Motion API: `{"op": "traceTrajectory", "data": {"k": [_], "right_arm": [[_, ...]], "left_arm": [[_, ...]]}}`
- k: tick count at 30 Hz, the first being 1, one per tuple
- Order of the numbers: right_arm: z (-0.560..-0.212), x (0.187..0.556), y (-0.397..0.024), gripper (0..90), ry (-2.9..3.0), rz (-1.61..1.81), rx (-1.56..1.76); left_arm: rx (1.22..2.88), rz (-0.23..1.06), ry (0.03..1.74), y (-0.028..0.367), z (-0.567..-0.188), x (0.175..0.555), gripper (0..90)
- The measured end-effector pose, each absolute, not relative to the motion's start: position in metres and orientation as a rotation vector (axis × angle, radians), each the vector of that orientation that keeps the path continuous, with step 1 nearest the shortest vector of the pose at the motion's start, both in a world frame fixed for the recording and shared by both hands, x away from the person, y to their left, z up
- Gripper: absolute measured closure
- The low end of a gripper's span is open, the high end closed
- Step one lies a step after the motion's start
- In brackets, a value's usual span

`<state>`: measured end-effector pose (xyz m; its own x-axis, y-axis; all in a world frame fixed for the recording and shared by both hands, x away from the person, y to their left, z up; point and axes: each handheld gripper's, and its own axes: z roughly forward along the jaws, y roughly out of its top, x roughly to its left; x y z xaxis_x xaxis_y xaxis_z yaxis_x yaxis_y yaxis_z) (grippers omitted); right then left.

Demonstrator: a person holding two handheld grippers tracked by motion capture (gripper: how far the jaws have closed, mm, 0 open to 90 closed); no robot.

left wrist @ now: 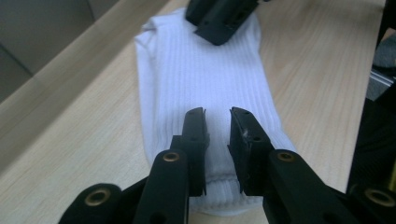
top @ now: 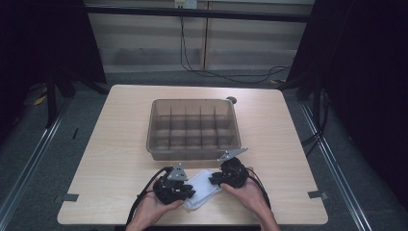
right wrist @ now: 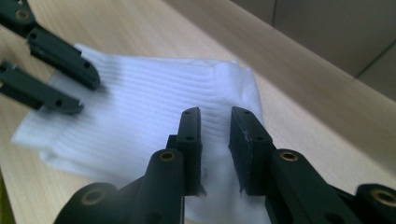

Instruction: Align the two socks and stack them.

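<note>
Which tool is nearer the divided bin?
Right. The right tool sits over the white sock at its end toward the divided bin, not far from the bin's front wall. The left tool is at the sock's other end, toward the table's front edge.

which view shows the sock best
The left gripper view: the white ribbed sock runs nearly full length along the table there. The right gripper view shows it close but cropped at the bottom; the high view shows a small white patch between the two grippers.

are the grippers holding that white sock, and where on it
Cannot tell: the left gripper is over one end of the white sock, the right gripper over the other, jaws slightly apart.
</note>
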<state>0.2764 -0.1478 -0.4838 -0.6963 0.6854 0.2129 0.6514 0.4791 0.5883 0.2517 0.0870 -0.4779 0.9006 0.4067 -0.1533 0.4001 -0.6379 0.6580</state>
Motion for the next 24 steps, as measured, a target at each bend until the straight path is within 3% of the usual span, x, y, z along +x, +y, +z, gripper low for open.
{"op": "traceTrajectory", "data": {"k": [11,12,16,24], "right_arm": [[-0.488,0.280,-0.140,74.1,2.714,1.086,1.117],[-0.487,0.280,-0.139,73.0,2.718,1.089,1.116],[-0.483,0.280,-0.143,67.5,2.708,1.134,1.138],[-0.483,0.282,-0.153,46.8,2.631,1.081,1.221]], "left_arm": [[2.345,-0.021,0.586,0.078,-0.471,0.272,78.3],[2.342,-0.027,0.592,0.076,-0.474,0.274,82.8],[2.380,-0.003,0.600,0.070,-0.481,0.272,84.1],[2.370,-0.020,0.622,0.072,-0.483,0.274,84.8]]}}
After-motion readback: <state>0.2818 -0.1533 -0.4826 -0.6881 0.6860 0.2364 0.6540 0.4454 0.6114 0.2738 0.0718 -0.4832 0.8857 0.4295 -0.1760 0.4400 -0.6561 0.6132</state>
